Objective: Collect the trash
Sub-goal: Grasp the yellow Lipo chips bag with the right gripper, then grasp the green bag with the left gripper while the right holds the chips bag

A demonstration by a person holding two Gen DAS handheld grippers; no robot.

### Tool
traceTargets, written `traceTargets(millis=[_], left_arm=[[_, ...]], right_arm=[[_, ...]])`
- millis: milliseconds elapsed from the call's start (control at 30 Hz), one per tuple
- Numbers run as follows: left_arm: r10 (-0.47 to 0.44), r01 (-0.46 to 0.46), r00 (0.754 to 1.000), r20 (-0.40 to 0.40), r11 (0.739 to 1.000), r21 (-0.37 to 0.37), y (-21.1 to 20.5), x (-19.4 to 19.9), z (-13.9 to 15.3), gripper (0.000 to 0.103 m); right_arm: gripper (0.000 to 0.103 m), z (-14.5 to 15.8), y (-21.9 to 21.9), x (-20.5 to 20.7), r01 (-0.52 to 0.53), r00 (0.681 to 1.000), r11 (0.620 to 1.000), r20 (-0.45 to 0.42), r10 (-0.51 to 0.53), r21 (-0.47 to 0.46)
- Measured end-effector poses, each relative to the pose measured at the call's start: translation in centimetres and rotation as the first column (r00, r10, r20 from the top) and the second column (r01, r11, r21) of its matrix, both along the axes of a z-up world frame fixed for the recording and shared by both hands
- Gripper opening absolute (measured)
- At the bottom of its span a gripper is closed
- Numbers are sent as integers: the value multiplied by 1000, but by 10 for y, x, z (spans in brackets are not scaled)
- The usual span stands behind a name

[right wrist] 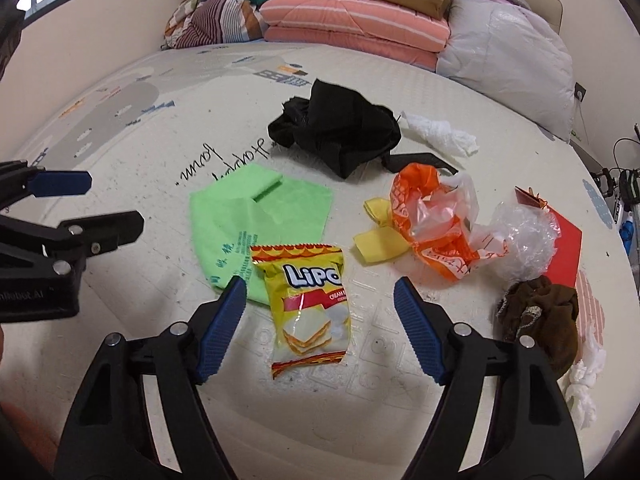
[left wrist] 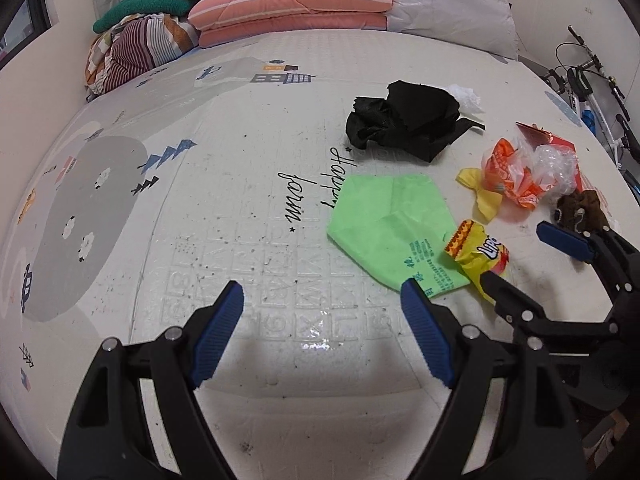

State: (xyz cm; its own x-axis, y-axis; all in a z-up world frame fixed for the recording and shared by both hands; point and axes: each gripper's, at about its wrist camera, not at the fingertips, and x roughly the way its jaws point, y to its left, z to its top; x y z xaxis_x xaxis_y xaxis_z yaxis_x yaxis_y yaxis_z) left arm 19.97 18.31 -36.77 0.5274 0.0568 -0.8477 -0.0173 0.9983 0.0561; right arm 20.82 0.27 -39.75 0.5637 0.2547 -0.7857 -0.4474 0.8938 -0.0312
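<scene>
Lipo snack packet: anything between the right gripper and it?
Nothing visible. The Lipo snack packet lies flat on the play mat, directly ahead of the open right gripper, its top edge overlapping the green plastic bag. The left gripper sits off to the side.

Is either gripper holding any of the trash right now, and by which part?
Nothing is held. The right gripper stands open around the Lipo cookie packet; the left gripper is open and empty.
</scene>
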Motion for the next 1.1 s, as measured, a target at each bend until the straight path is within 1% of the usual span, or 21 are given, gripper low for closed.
traceTargets(millis=[33, 100, 167, 233, 267, 333, 433, 533, 600, 700, 833, 900, 1000, 1100], left_arm=[[4, -4, 1000, -4, 1000, -4, 1, 2, -3, 81], [8, -8, 1000, -12, 1000, -20, 3, 4, -6, 81], [9, -9, 1000, -14, 1000, -21, 3, 6, -9, 81], [4, -4, 1000, -18, 1000, -15, 1, 6, -10, 81], [1, -2, 1000, -20, 1000, -15, 0, 7, -11, 81], [-5, 4, 1000, -21, 1000, -15, -3, 7, -11, 81], [-12, 12, 1000, -16, 1000, -9, -6, 6, -9, 81], [-18, 17, 1000, -10, 1000, -11, -9, 6, -8, 81], [-26, 26, 1000, -11, 1000, -8, -13, 7, -8, 81], [-54, 54, 998, -14, 999, -2, -22, 12, -11, 81], [-95, 96, 995, -23, 995, 31, -38, 24, -21, 81], [-119, 119, 992, -44, 993, 15, -45, 32, -29, 81], [-132, 132, 989, -70, 991, -18, -49, 40, -41, 81], [-138, 136, 986, -93, 990, -25, -52, 45, -53, 81]], right_arm=[[63, -6, 0, 2, -4, 1000, 1000, -18, 4, -10], [59, -17, 0, 6, -7, 999, 1000, -47, 6, -18], [53, -24, 0, 7, -8, 998, 1000, -68, 7, -18], [45, -28, -1, 8, -17, 996, 1000, -90, 17, -5], [43, -27, -2, 8, -20, 996, 1000, -90, 21, 6], [43, -24, -1, 6, -29, 996, 1000, -80, 29, 3], [42, -15, -4, 4, -27, 998, 999, -55, 29, 30], [42, 0, -10, 4, -13, 1000, 998, -20, 14, 55], [42, 8, -14, 5, -2, 1000, 998, 0, 2, 56], [42, 15, -23, 8, 21, 1000, 998, 10, -21, 64], [42, 15, -32, 13, 44, 999, 997, 10, -45, 65], [42, 14, -35, 16, 55, 998, 996, 7, -55, 67], [42, 13, -38, 18, 63, 998, 996, 2, -63, 68], [42, 11, -39, 20, 64, 998, 995, -6, -64, 71]])
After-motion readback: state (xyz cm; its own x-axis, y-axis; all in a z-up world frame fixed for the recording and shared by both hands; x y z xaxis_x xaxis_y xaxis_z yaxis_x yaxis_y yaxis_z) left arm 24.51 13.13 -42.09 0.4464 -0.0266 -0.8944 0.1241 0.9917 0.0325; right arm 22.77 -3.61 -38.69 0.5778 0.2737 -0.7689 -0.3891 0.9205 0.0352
